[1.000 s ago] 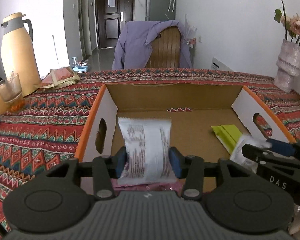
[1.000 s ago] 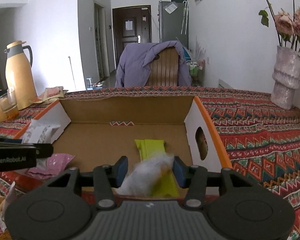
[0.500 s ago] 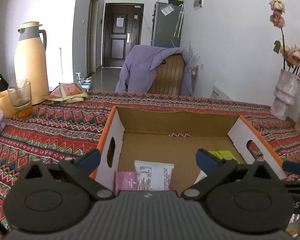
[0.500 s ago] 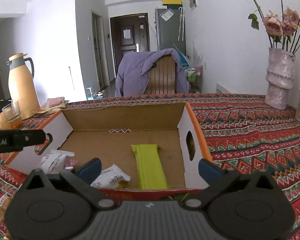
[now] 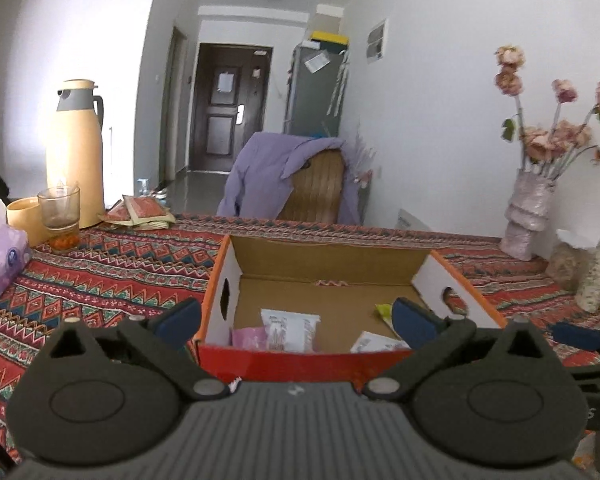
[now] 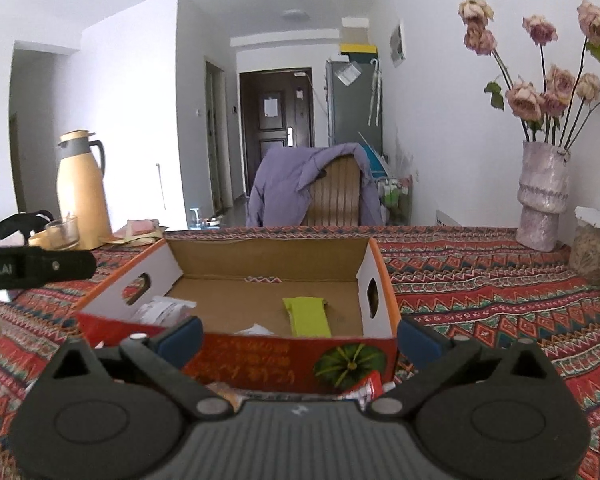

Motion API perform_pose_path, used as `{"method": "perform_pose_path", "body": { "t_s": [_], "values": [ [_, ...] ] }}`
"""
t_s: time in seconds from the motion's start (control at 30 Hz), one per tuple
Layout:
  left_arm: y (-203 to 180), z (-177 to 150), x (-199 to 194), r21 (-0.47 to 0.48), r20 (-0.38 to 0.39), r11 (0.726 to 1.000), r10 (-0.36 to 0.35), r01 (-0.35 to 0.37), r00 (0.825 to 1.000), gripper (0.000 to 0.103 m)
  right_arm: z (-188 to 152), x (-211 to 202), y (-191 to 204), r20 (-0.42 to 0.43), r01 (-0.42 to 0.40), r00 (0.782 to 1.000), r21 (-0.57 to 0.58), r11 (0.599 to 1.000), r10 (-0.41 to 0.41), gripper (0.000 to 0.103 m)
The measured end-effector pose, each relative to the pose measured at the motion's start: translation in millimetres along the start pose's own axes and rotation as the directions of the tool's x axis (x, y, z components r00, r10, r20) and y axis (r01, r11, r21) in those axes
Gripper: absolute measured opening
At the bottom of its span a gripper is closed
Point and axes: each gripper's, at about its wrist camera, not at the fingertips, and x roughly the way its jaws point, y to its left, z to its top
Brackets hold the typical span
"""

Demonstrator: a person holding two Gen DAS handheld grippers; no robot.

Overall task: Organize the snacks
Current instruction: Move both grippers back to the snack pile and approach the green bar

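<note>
An open cardboard box (image 5: 216, 280) with an orange rim and red front stands on the patterned tablecloth. Inside lie a white printed packet (image 5: 290, 330), a pink packet (image 5: 248, 336), a crinkled white packet (image 5: 376, 342) and a green packet (image 5: 383, 312). My left gripper (image 5: 296, 318) hangs open and empty just in front of the box. My right gripper (image 6: 300, 338) is also open and empty before the box's (image 6: 374, 264) red front; the green packet (image 6: 306, 316) and white packet (image 6: 162, 310) show inside. More snack wrappers (image 6: 366, 388) peek out under the right gripper.
At the left stand a yellow thermos (image 5: 74, 152), a glass (image 5: 60, 216) and a tissue pack (image 5: 2, 256). A vase of dried flowers (image 6: 542, 200) and a jar (image 6: 590, 244) stand at the right. A chair with a purple jacket (image 5: 296, 176) is behind the table.
Both grippers opened, dropping the white printed packet and the crinkled white packet into the box. Both then drew back and upward, so the box's red front now shows.
</note>
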Motion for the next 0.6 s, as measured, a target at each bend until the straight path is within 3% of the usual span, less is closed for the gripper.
{"method": "perform_pose_path", "body": {
  "t_s": [0.2, 0.6],
  "values": [
    [6, -21, -29, 0.003, -0.013, 1.000, -0.031, 0.031, 0.999, 0.103, -18, -29, 5, -0.011, -0.028, 1.000, -0.020, 0.999, 0.027, 0.103],
    [40, -74, -55, -0.017, -0.128, 1.000, -0.009, 0.007, 0.992, 0.103, -59, -58, 7, -0.073, -0.052, 0.996, -0.002, 0.999, 0.052, 0.103]
  ]
}}
